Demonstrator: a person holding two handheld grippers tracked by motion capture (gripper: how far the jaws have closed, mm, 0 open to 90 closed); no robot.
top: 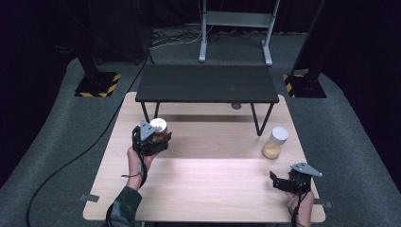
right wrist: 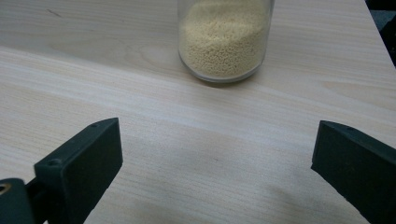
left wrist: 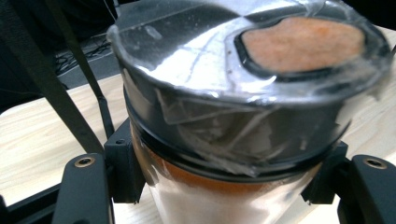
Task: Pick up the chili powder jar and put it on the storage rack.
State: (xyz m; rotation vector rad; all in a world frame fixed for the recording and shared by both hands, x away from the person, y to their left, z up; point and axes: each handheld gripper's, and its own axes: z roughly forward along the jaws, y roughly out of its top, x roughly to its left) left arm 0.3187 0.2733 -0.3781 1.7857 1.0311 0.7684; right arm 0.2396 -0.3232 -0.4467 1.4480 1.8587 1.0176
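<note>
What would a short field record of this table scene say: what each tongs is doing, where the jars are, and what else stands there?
left tongs: shut on orange jar, near the table's left side
right tongs: open, nothing between the jaws, facing yellow jar
yellow jar: upright on table, right side, white lid, holds small grains
black shelf: stands across the table's far end

Lab-like recording space, dark curtained walls, grey carpet (top: pixel 350 142), hazard-striped stand bases (top: pixel 97 85), floor cables (top: pixel 71 161), wooden table (top: pixel 208 189), metal frame (top: pixel 235 28) behind
</note>
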